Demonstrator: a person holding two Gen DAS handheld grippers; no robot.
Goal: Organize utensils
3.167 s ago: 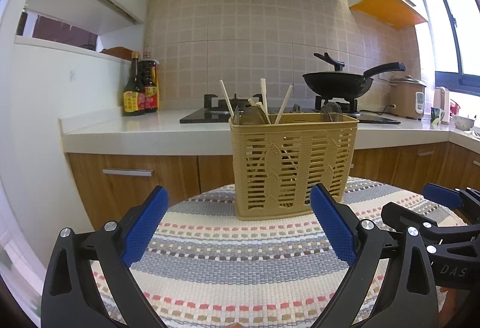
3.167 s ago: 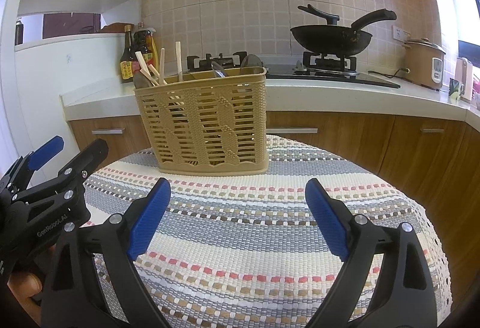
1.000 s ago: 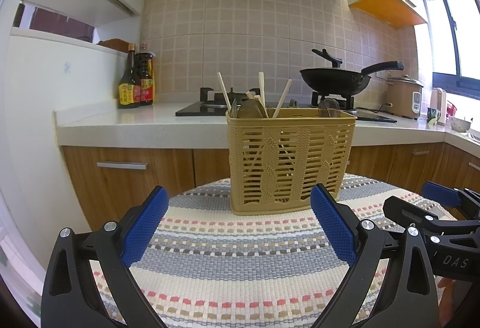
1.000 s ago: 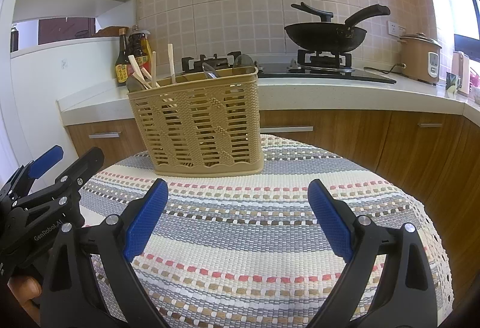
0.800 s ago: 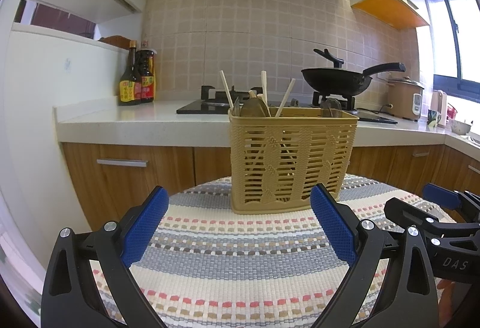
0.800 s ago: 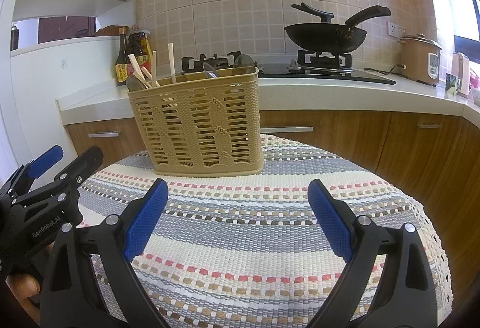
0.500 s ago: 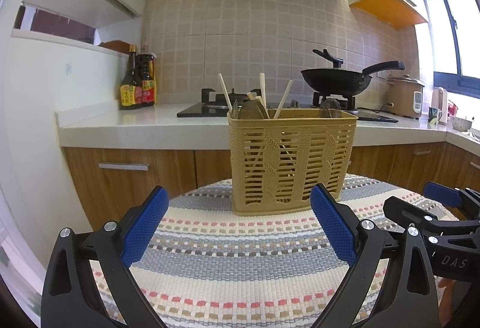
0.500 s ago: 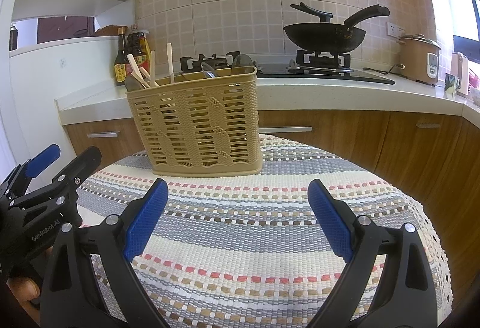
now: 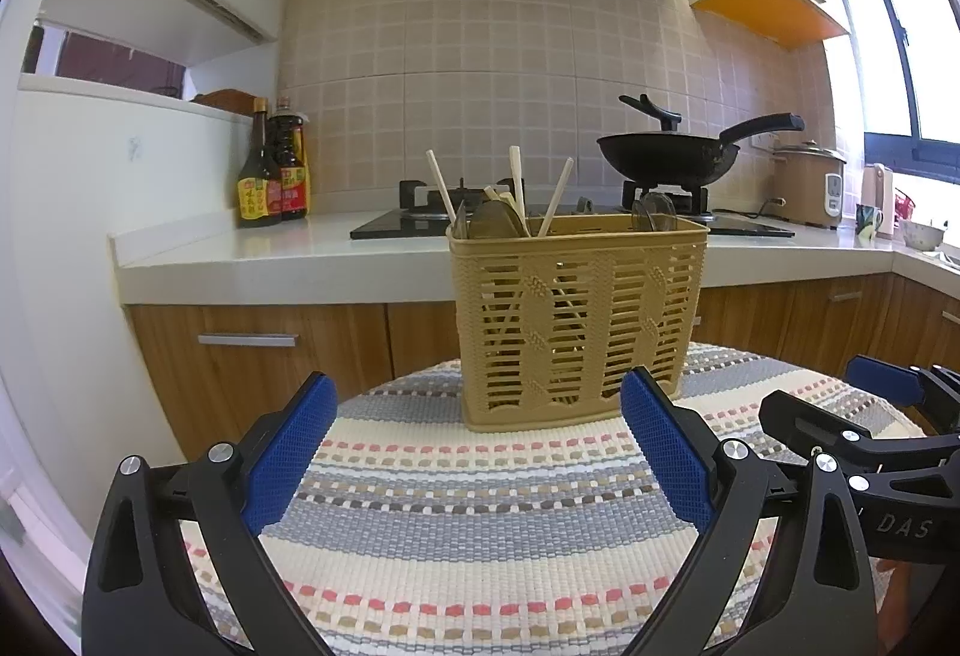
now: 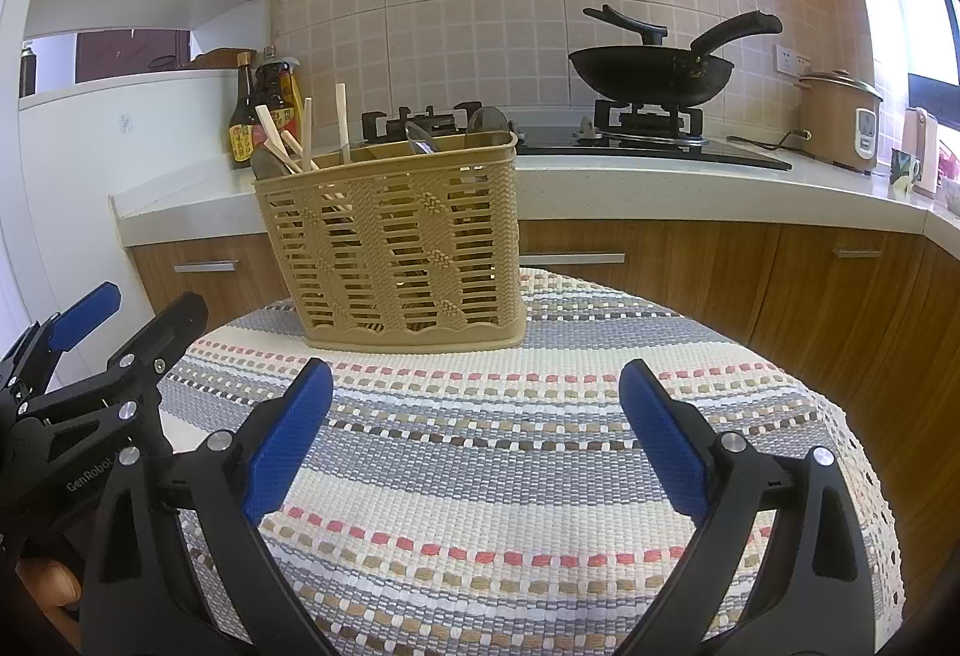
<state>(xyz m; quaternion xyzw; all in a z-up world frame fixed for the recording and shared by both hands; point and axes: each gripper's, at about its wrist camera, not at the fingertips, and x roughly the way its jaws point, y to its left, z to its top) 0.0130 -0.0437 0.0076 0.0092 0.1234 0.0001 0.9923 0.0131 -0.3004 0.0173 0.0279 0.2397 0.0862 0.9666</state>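
Observation:
A tan plastic utensil basket [image 9: 576,320] stands upright at the far side of a round table with a striped woven cloth [image 9: 480,524]. It also shows in the right wrist view [image 10: 402,248]. Wooden chopsticks [image 9: 516,188] and spoons [image 9: 495,221] stick up from its left part, and a metal spoon [image 9: 654,209] from its right part. My left gripper [image 9: 477,452] is open and empty, a short way in front of the basket. My right gripper [image 10: 474,440] is open and empty, in front of and to the right of the basket.
A white kitchen counter [image 9: 270,260] with wooden cabinets runs behind the table. On it stand sauce bottles [image 9: 273,176], a gas hob with a black wok [image 9: 672,158], and a rice cooker [image 9: 807,185]. The table edge drops off at the right [image 10: 864,476].
Both grippers stay open and empty. The views have shifted only slightly; the basket sits about where it was.

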